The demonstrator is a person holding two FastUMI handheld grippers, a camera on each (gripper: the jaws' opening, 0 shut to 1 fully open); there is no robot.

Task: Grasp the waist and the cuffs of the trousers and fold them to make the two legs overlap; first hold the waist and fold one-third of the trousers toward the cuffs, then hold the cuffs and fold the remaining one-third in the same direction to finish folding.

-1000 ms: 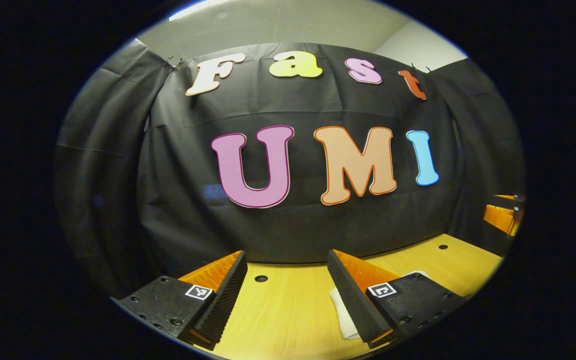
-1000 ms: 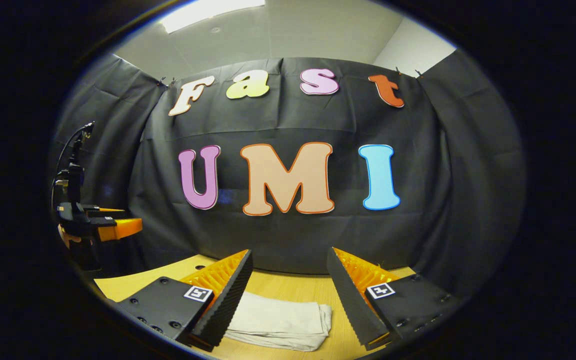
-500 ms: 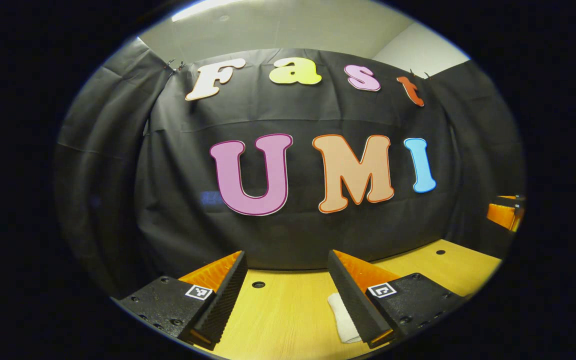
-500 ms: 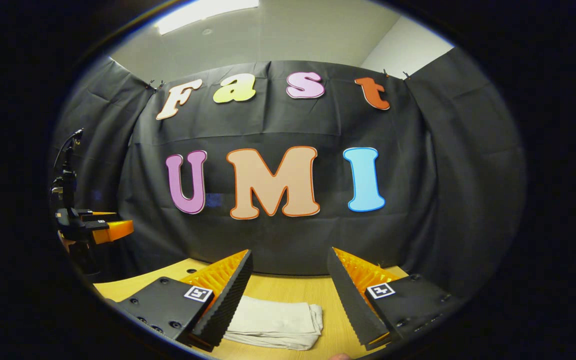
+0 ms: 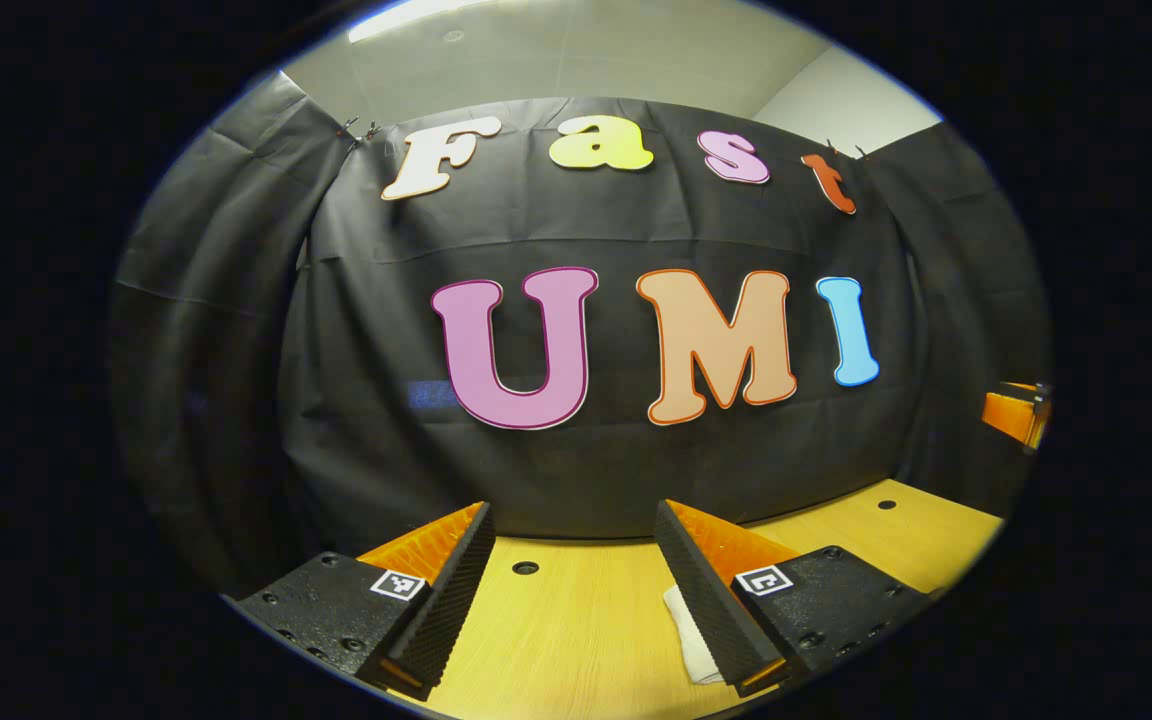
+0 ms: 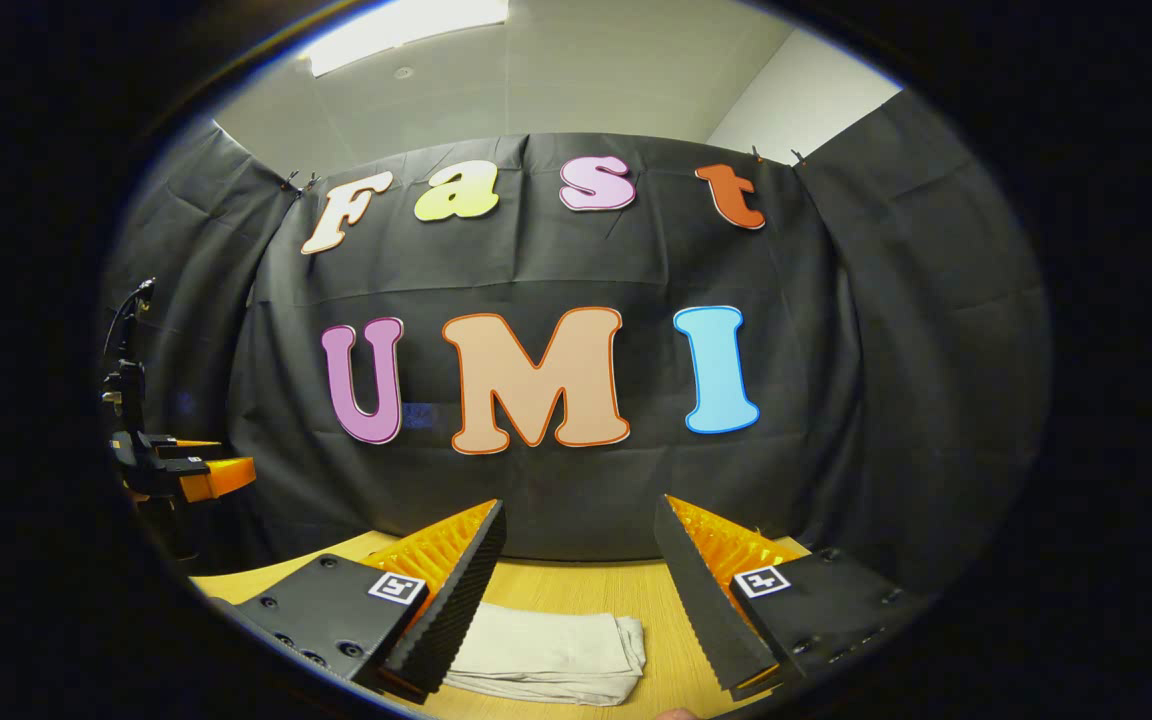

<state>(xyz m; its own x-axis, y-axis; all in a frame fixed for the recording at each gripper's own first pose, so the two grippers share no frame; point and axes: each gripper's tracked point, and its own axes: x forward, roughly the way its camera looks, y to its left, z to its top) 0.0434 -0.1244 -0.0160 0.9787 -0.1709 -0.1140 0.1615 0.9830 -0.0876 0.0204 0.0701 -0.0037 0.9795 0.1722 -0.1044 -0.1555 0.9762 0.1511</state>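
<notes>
In the right gripper view, the right tool [image 6: 576, 590] is held above the wooden surface [image 6: 661, 625] with its two fingers spread wide apart and nothing between them. Below and between those fingers lie the trousers [image 6: 551, 655], pale off-white and already folded into a compact, flat, layered bundle resting on the surface; the left part of the bundle is hidden behind the tool's left finger, and the rounded folded edge lies toward the right, apart from the right finger. Neither finger touches the cloth. Far off at the left edge of that same view the left tool [image 6: 201, 475] shows in the air in front of the black cloth wall [image 6: 886, 350], well apart from the trousers, with a cable rising from its top. In the left gripper view, the left tool [image 5: 571, 590] also stands wide open and empty over the surface [image 5: 556, 640], which has small round holes [image 5: 525, 568] in it. A small corner of the trousers [image 5: 686, 630] peeks out beside the inner face of its right finger, low on the surface, the rest hidden behind that finger. At the far right edge of this view a part of the right tool [image 5: 1014, 415] shows.
</notes>
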